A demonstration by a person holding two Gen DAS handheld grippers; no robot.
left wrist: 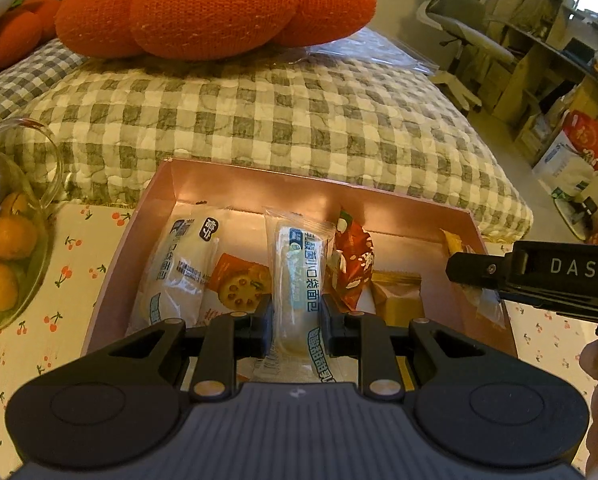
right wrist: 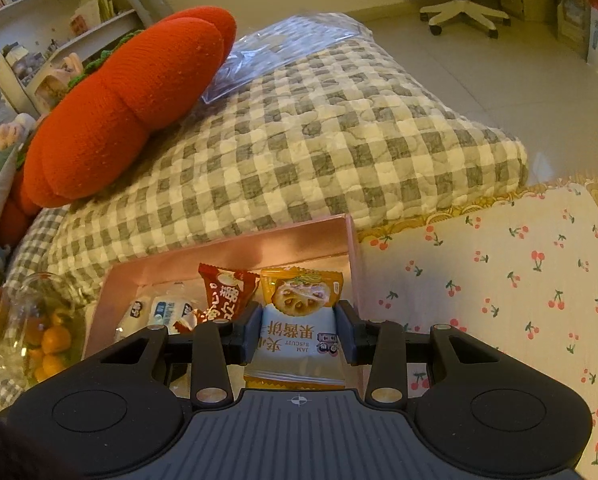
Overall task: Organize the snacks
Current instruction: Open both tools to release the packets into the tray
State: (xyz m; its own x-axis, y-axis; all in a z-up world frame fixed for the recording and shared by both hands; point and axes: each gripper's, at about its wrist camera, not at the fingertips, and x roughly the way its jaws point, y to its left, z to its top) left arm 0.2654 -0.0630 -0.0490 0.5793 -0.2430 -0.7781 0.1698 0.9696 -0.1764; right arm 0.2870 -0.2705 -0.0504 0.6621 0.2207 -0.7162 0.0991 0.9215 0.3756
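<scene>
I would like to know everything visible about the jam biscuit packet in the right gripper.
The jam biscuit packet is a small sealed pouch of glossy plastic film, orange at both crimped ends and white in the middle, with a picture of a round biscuit and the words JAM BISCUIT. It is held between the jaws of the right gripper, which press its two sides. It hangs over the right end of the pink box.

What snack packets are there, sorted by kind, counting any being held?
2 white bread packets, one in the left gripper
2 jam biscuit packets, one in the right gripper
1 red packet
1 gold packet
Total: 6
</scene>
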